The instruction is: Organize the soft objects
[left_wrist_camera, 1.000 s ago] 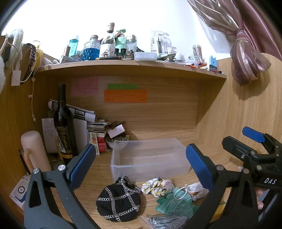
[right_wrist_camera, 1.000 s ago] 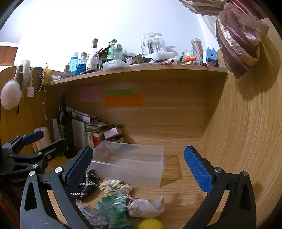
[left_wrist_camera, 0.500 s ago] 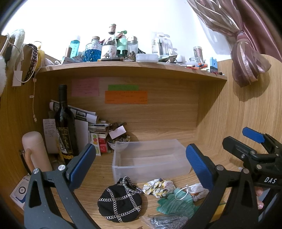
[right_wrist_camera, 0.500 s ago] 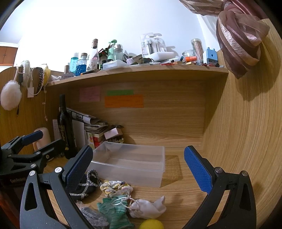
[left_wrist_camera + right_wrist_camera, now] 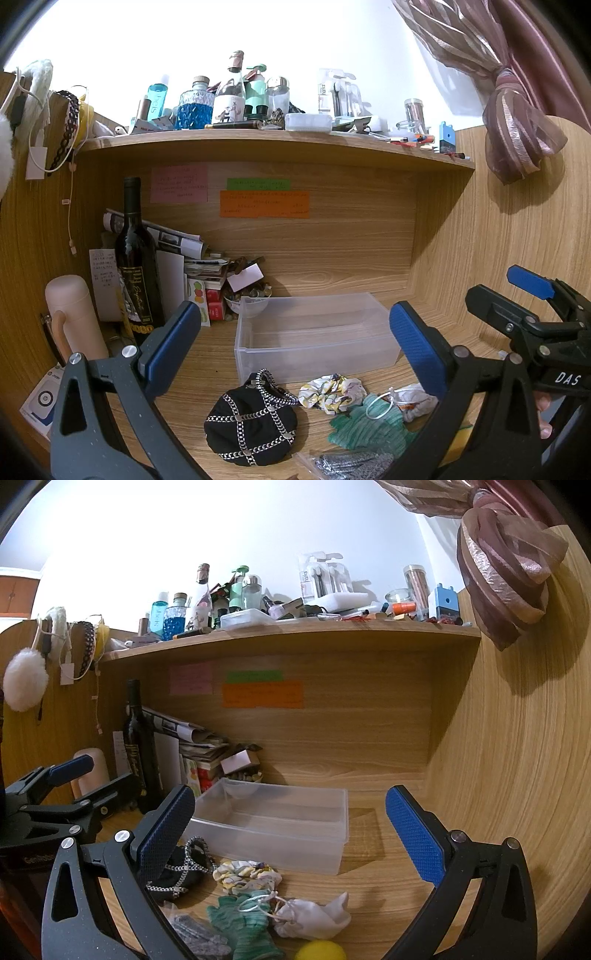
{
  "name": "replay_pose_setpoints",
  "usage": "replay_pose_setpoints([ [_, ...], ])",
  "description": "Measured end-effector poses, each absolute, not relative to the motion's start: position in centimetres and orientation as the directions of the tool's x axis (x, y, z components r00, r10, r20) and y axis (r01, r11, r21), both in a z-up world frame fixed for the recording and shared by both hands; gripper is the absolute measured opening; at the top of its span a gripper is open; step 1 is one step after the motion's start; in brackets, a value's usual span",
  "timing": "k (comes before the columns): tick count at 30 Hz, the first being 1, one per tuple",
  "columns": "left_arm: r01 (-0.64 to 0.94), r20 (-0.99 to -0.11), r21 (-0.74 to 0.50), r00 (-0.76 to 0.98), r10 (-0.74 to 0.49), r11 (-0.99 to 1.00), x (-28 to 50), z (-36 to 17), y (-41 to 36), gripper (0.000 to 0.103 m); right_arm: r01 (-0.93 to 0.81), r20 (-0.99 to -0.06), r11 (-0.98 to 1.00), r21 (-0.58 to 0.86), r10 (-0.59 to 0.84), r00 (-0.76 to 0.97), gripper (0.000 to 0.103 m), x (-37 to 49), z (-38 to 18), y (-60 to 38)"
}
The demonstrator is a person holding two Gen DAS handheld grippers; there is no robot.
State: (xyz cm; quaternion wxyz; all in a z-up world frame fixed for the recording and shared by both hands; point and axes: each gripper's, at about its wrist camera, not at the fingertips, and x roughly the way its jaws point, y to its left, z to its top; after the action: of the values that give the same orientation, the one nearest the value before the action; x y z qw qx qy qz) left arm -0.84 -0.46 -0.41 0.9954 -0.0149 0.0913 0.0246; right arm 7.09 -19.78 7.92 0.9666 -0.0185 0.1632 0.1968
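A clear plastic bin stands empty on the wooden desk. In front of it lie a black chain-netted pouch, a floral scrunchie, a green glove, a white drawstring pouch, a grey item in a plastic bag and a yellow ball. My left gripper is open and empty above the pile. My right gripper is open and empty, hovering to its right.
A dark wine bottle, a pink flask, papers and boxes crowd the back left corner. A small bowl sits behind the bin. An upper shelf holds several bottles. A wooden wall and a curtain are on the right.
Both views shift slightly; the bin and soft items sit a little lower and farther away. Nothing was picked up or moved.
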Motion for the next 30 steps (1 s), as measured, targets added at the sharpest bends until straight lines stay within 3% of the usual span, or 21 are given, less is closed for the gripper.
replay_pose_setpoints([
  [15,-0.038,-0.239,-0.064,0.971,0.022,0.997,-0.2,-1.2,0.2,0.103,-0.406,-0.335,0.913,0.031,0.392,0.857,0.103,7.3,7.3,-19.8],
  [19,-0.064,-0.288,-0.054,0.957,0.046,0.997,0.3,-2.0,0.8,0.079,-0.402,-0.380,0.915,0.020,0.379,0.844,0.101,7.9,6.4,-19.9],
  [22,-0.066,-0.346,-0.061,0.937,0.040,0.996,1.0,-3.2,1.4,0.071,-0.409,-0.428,0.913,0.011,0.374,0.823,0.093,8.3,5.4,-20.1],
  [25,-0.053,-0.420,-0.085,0.907,0.013,0.995,2.0,-4.8,2.1,0.067,-0.440,-0.477,0.897,0.045,0.406,0.779,0.078,9.2,4.6,-20.2],
  [27,-0.068,-0.472,-0.104,0.881,0.011,0.992,2.6,-6.0,2.7,0.067,-0.456,-0.515,0.887,0.075,0.426,0.744,0.063,9.9,3.8,-20.1],
  [30,-0.076,-0.536,-0.129,0.844,-0.005,0.989,3.5,-7.4,3.5,0.061,-0.452,-0.570,0.889,0.070,0.407,0.714,0.061,10.5,2.5,-19.5],
])
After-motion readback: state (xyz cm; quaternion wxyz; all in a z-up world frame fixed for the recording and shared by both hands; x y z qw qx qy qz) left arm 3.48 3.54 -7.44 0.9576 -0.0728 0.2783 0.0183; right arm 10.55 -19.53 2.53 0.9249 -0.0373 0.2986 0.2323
